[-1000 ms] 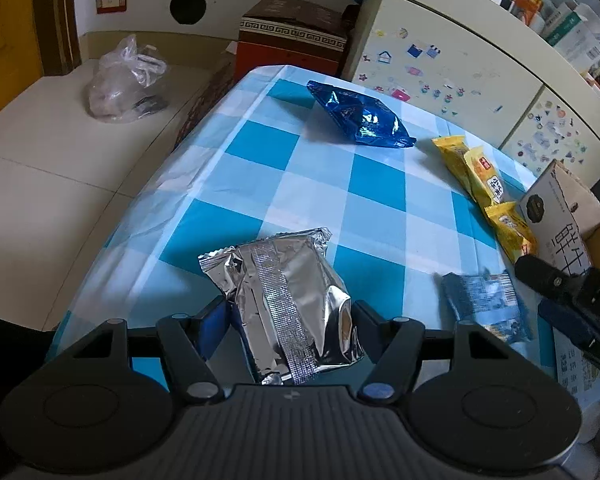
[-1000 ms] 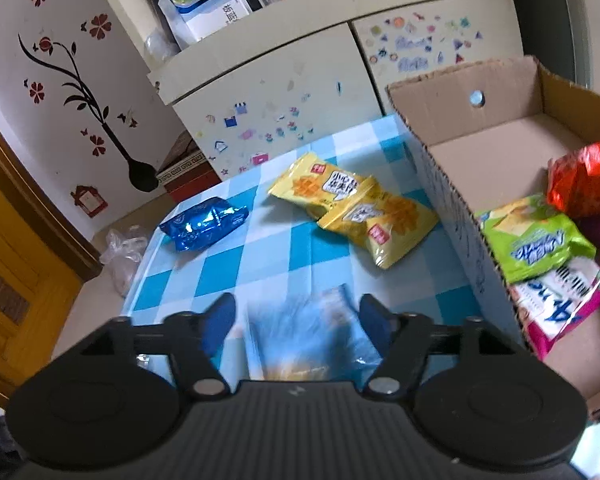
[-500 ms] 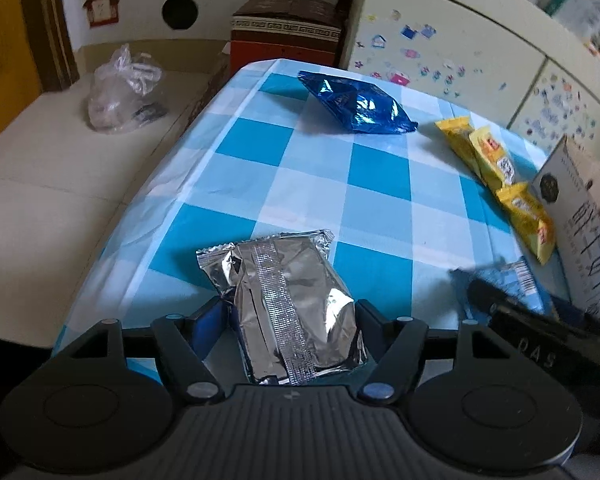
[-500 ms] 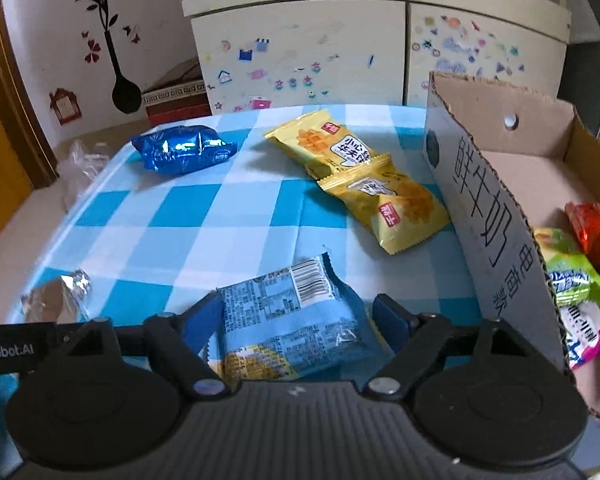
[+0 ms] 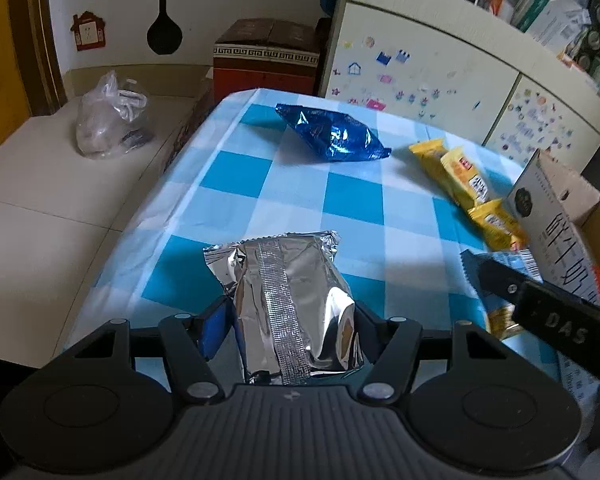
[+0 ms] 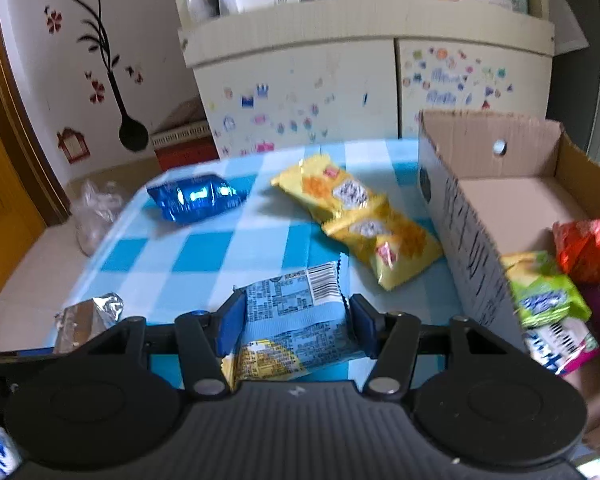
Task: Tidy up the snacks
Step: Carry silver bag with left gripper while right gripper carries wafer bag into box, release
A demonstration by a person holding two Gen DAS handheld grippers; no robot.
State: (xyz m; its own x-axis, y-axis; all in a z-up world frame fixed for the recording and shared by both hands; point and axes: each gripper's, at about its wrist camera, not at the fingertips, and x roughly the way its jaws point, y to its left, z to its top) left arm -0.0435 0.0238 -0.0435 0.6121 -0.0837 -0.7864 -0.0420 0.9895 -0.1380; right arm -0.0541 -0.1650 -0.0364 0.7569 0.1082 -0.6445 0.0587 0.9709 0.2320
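Checked tablecloth (image 5: 352, 200); left tongs (image 5: 290, 320) closing around silver packet (image 5: 288, 300); right tongs (image 6: 292, 320) closing on light-blue packet (image 6: 296, 320).

Packets (image 6: 358, 220) on table (image 6: 204, 258), left of box (image 6: 466, 226)

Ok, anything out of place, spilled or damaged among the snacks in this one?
Nothing spilled or torn. Minor only: the silver packet and the light-blue packet show their back sides, seam and barcode up, and the two yellow packets overlap crookedly beside the cardboard box.
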